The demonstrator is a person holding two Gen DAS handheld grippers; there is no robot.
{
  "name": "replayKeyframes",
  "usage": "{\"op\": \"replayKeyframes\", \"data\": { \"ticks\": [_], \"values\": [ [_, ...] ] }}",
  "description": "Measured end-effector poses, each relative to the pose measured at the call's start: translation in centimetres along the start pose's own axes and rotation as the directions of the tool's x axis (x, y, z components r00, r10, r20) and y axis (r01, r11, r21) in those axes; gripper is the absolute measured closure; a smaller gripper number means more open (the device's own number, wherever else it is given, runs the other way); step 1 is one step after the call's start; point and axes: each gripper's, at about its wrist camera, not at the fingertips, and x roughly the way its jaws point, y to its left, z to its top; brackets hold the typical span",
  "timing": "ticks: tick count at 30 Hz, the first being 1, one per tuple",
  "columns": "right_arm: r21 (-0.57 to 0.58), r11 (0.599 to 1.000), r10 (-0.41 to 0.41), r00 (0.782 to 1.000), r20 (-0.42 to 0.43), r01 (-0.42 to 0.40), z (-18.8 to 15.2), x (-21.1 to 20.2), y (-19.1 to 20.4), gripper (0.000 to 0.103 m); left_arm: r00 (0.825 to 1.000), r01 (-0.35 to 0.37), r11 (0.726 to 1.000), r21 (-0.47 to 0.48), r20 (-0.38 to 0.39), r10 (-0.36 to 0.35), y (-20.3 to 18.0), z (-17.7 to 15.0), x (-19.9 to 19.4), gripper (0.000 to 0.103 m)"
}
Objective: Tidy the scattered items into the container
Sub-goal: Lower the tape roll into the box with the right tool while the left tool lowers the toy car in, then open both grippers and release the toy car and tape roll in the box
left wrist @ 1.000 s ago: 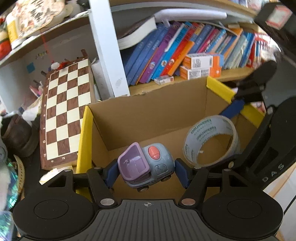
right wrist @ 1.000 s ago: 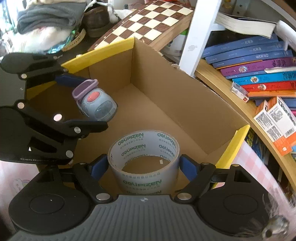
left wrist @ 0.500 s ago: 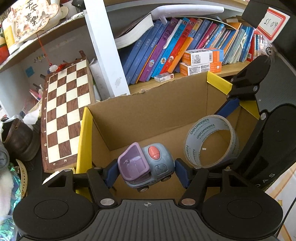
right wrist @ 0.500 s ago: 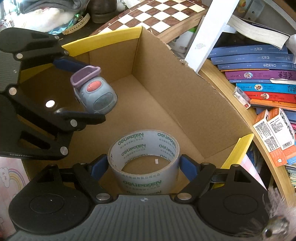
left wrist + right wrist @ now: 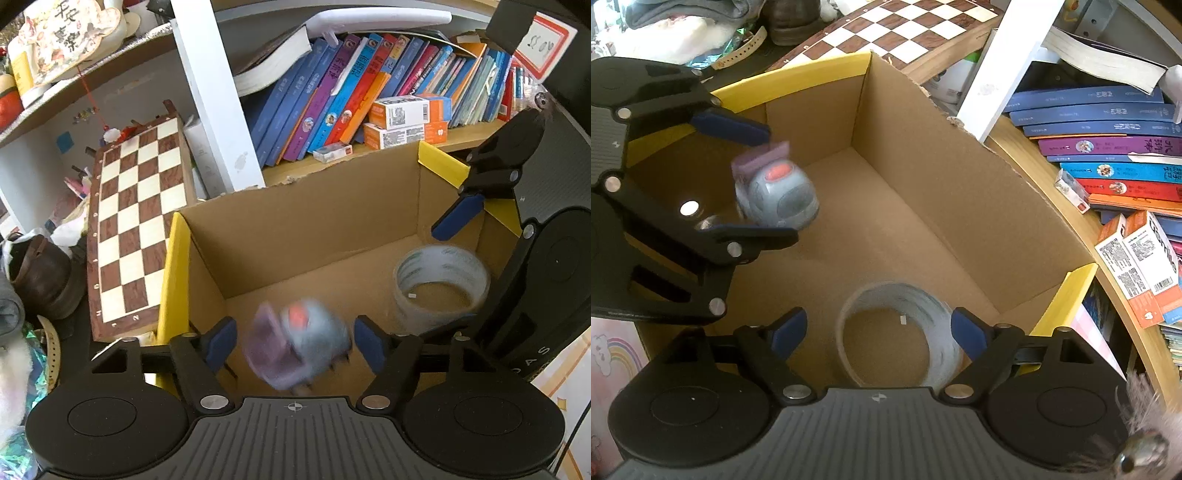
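The cardboard box stood open, its inside bare apart from two blurred things. The toy car was inside the box at its 7 o'clock, between the spread blue pads of the left gripper, touching neither. The tape roll sat at 5 o'clock, between the parted fingers of the right gripper, free of both.

Opened both grippers since a moment ago. Let go of the small grey and purple toy car, now blurred and dropping. Let go of the clear tape roll too, now blurred inside the box.
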Motion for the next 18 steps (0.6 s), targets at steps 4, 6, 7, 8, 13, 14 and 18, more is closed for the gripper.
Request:
{"op": "replayKeyframes", "data": {
  "ticks": [4,6,7,8,13,14,18],
  "values": [
    [0.017,1.0,-0.016,1.0,0.012,0.015,-0.2,-0.6,0.0,0.018,1.0,-0.015,1.0,0.003,0.013,0.015,0.0,0.0,-0.7,0.026],
    [0.027,0.999,-0.024,0.999,0.024,0.023,-0.3,-1.1,-0.1,0.018,1.0,-0.02,1.0,0.003,0.022,0.02,0.0,0.1,-1.2,0.026],
    [0.033,0.999,-0.028,0.999,0.03,0.027,-0.3,-1.3,-0.1,0.018,0.999,-0.022,1.0,0.003,0.027,0.022,-0.1,0.1,-1.5,0.026],
    [0.038,0.999,-0.033,0.999,0.036,0.031,-0.3,-1.6,-0.1,0.018,0.999,-0.025,1.0,0.003,0.033,0.025,-0.1,0.1,-1.8,0.026],
    [0.067,0.997,-0.054,0.996,0.074,0.049,-0.9,-3.8,-0.1,0.017,0.997,-0.04,0.999,0.014,0.063,0.039,-0.3,0.3,-3.6,0.022],
    [0.073,0.996,-0.059,0.995,0.082,0.053,-1.0,-4.2,-0.1,0.016,0.997,-0.045,0.999,0.017,0.07,0.044,-0.4,0.3,-4.1,0.022],
    [0.108,0.992,-0.076,0.99,0.118,0.064,-1.8,-6.2,-0.1,0.015,0.994,-0.064,0.998,0.016,0.092,0.063,-0.6,0.4,-5.7,0.018]
  ]
}}
